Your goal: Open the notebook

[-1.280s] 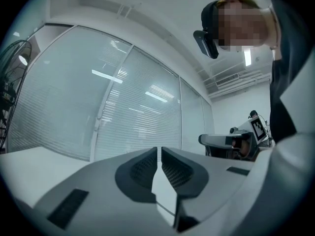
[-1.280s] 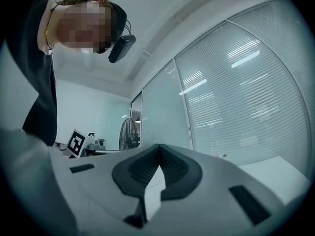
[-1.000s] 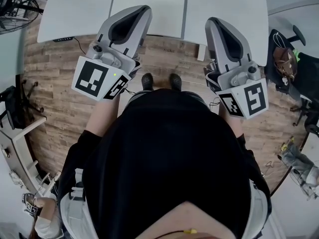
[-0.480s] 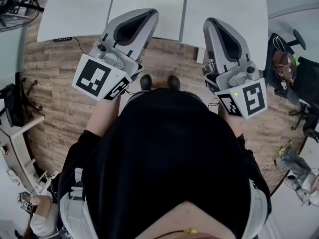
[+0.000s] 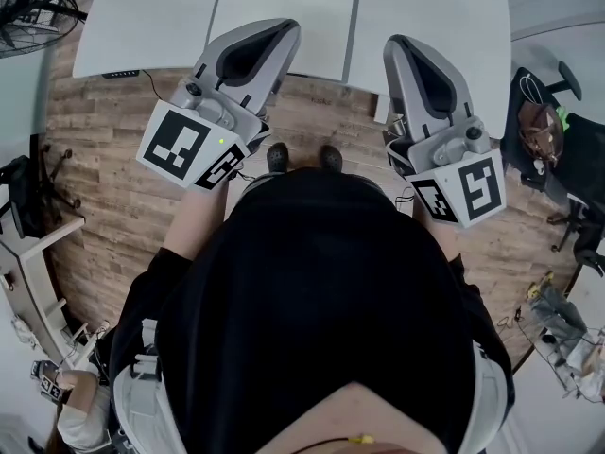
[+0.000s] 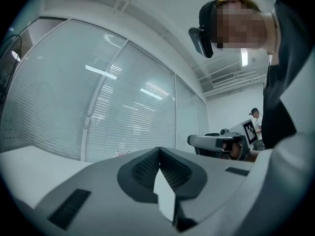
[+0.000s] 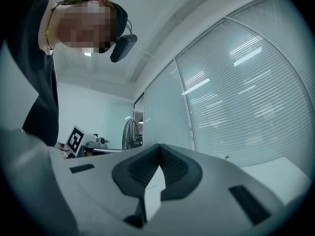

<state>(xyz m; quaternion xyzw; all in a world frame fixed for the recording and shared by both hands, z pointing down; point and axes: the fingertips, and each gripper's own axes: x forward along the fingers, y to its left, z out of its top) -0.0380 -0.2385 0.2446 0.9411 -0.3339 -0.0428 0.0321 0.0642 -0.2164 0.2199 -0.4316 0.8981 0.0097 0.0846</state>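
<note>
A closed white notebook (image 5: 317,26) with a grey edge on its right side lies on the white table (image 5: 142,26) at the top of the head view. My left gripper (image 5: 286,28) is held level, and its shut tip overlaps the notebook's near left part in that view; whether it touches cannot be told. My right gripper (image 5: 397,45) is to the right of the notebook, over the table's near edge, shut with nothing between its pads. In the left gripper view the left gripper (image 6: 159,149) has its jaws together. The right gripper view shows the same of the right gripper (image 7: 158,145).
The person stands on a wood floor (image 5: 104,178) in front of the table. A fan (image 5: 33,12) stands at the far left, a chair with a bag (image 5: 539,121) at the right, and a shelf (image 5: 28,272) at the left. Glass walls with blinds (image 6: 123,107) lie ahead.
The left gripper has shifted slightly to the right over the notebook's near edge. The right gripper has stayed in place. Both stay shut.
</note>
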